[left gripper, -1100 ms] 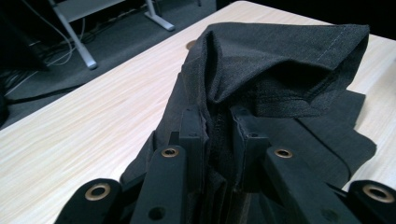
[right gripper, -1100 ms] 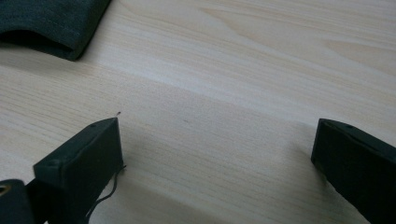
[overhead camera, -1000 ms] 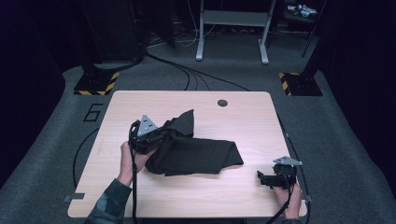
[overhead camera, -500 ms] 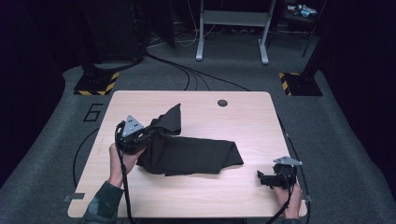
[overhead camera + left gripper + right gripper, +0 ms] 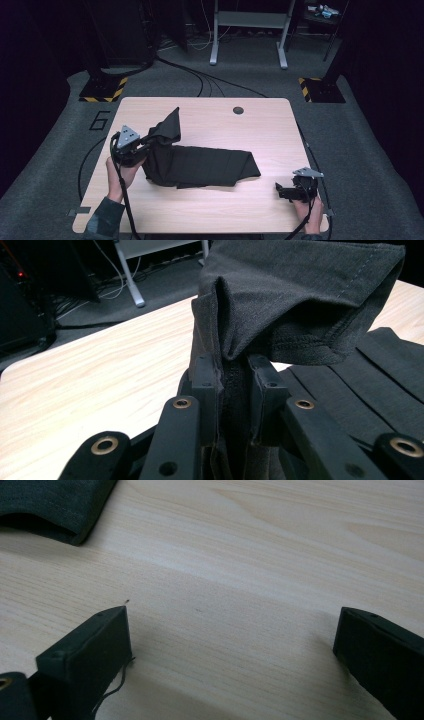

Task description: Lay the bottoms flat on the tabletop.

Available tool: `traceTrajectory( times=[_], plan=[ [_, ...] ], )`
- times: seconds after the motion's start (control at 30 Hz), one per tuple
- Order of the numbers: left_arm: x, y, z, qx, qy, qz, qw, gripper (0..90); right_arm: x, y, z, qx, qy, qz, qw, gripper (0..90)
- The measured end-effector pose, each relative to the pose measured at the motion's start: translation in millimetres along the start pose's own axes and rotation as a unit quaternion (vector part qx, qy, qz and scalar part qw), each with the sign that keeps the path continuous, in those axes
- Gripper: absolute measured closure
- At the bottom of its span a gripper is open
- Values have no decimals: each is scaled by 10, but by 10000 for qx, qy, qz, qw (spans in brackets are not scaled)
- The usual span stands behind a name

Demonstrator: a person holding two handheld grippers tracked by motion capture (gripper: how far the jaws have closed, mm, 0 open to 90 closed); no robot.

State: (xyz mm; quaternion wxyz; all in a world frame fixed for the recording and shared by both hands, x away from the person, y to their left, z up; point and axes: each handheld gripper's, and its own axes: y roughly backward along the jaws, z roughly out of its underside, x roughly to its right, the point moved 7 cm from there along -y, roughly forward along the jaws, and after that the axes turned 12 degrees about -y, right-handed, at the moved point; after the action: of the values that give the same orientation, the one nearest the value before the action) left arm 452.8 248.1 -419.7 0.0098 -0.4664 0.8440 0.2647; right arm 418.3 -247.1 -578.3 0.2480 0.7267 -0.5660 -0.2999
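Pale wooden table [image 5: 215,210]: dark folded fabric garment [image 5: 200,165] held.
Garment's raised edge is clamped in left gripper [image 5: 235,365]; right gripper [image 5: 230,645] is held wide, garment just beyond it.

Dark cloth [image 5: 300,305] between clamped tongs [image 5: 235,371]

Hidden: your left gripper [image 5: 234,385] pinches a fold of the dark garment [image 5: 200,165], pad faces covered | Cut off: garment at right gripper view's top-left corner [image 5: 50,505] | Table [image 5: 260,135] near edge cropped.

Black garment [image 5: 200,167] folded flat on table, left end lifted, bunched.
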Motion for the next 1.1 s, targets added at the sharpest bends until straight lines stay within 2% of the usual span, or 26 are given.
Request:
traceTrajectory(
  times=[0.23, 0.4, 0.43, 0.63, 0.73, 0.8, 0.9, 0.93, 1.07, 1.1],
  plan=[
    [-120, 42, 129, 13, 226, -140, 9996, 759, 0, 0, 0, 0, -1, 2, 10000, 13],
    [-174, 66, 203, -26, 311, -198, 9993, 757, 3, -1, -2, 7, 16, 3, 10000, 13],
    [-206, 79, 246, -42, 385, -225, 9990, 756, 3, -1, -2, 7, 14, 2, 10000, 13],
    [-286, 103, 343, -82, 534, -310, 9981, 751, 2, -1, -2, 6, 12, 4, 10000, 13],
    [-347, 134, 445, -101, 705, -381, 9967, 746, 2, -1, -2, 8, 11, 3, 10000, 13],
    [-368, 144, 476, -117, 717, -412, 9965, 741, 3, -2, -2, 8, 14, 4, 10000, 13],
    [-440, 183, 629, -215, 892, -497, 9945, 733, 3, -1, -2, 6, 9, 8, 10000, 13],
    [-440, 183, 629, -215, 892, -497, 9945, 728, 3, -1, -2, 6, 9, 8, 10000, 13],
    [-568, 242, 868, -412, 1162, -669, 9901, 675, 3, -2, -2, 9, 9, 8, 10000, 13],
    [-568, 242, 868, -412, 1162, -669, 9901, 633, 3, -2, -2, 9, 9, 8, 10000, 13]
  ],
)
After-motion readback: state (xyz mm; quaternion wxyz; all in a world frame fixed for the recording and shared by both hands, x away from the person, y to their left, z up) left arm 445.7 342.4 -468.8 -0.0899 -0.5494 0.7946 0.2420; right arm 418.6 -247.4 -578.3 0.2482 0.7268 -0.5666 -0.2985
